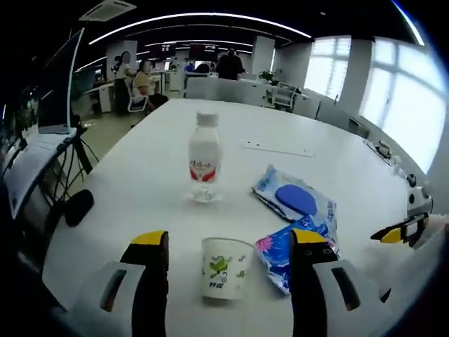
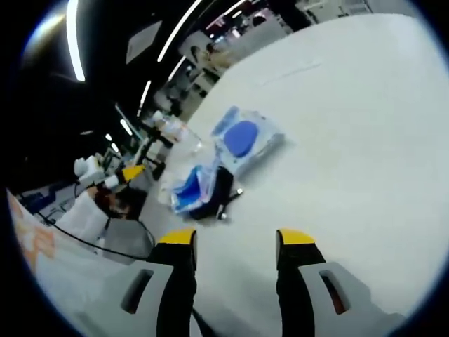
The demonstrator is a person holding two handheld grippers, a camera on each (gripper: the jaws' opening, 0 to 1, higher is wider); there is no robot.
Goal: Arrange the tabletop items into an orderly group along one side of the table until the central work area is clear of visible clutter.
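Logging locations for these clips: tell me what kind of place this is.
Most likely an open-plan office. A large white table stands in the foreground, people sit at desks behind it, strip lights run along the ceiling, and big windows line one wall.

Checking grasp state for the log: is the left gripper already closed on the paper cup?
No: the left gripper is open, with the paper cup standing free between its jaws.

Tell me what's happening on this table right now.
A person is tidying a white table with two tools. The left hand-held gripper is open, its jaws on either side of a paper cup, not yet closed on it. Behind the cup stand a small bottle and two blue wipe packs, one lying partly behind the right jaw. The right hand-held gripper is open over bare table, holding nothing, short of the packs.
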